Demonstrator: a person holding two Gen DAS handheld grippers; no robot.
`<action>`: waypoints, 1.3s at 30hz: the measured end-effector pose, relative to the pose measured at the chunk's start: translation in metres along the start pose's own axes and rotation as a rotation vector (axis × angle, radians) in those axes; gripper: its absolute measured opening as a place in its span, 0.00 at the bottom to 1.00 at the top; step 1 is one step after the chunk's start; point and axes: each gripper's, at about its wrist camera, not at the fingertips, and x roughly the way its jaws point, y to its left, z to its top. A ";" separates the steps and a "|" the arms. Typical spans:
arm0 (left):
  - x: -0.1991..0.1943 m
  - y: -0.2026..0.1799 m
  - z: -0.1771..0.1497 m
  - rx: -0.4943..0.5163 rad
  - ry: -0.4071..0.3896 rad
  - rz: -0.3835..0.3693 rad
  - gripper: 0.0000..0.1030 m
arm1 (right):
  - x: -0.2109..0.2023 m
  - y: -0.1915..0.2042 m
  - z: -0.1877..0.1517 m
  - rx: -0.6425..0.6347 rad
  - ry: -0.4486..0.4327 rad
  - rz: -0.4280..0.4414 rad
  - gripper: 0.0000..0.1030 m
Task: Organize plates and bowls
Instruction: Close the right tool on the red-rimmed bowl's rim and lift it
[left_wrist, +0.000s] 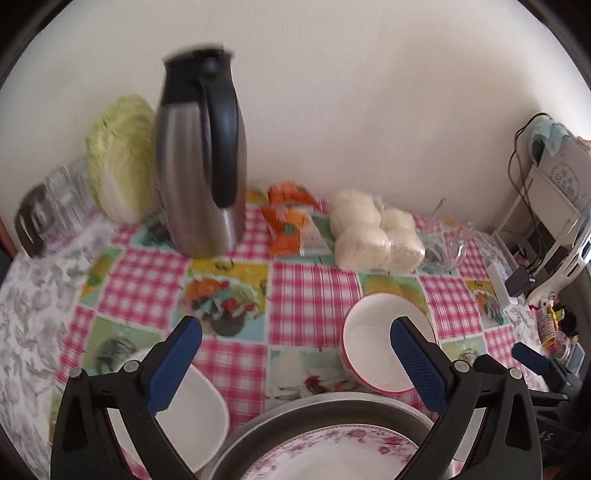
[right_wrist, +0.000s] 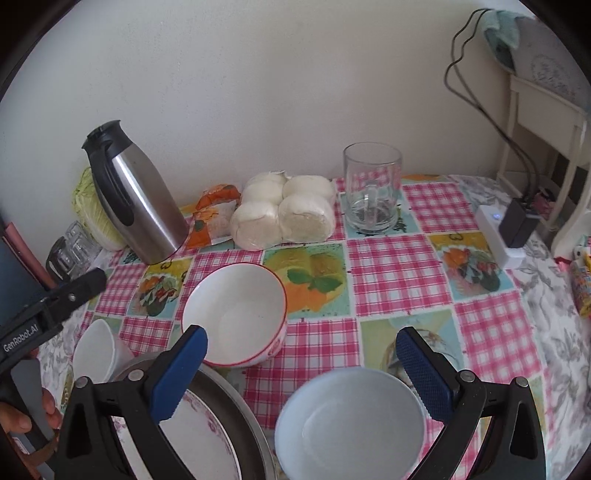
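Left claw (left_wrist: 295, 354) hovering spread above the floral plate (left_wrist: 332, 458), gripping nothing. Right claw (right_wrist: 301, 365) gaping wide, empty, just beside that plate, over the white bowl (right_wrist: 351, 424).

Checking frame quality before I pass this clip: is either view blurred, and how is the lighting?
Left wrist view: motion blur smears the steel jug, the cabbage and the orange packet. Right wrist view: sharp, the glass mug and red-rimmed bowl are crisp. Both: soft even light, no harsh glare, strong fisheye bending with dark corners.
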 end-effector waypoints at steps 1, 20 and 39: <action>0.010 -0.001 0.001 -0.008 0.038 -0.012 0.99 | 0.005 -0.001 0.003 0.005 0.019 0.009 1.00; 0.116 -0.025 -0.014 -0.014 0.369 -0.073 0.25 | 0.101 0.006 0.017 -0.012 0.279 0.012 0.15; 0.094 -0.051 -0.008 0.044 0.286 -0.096 0.07 | 0.094 0.005 0.015 -0.021 0.223 0.001 0.10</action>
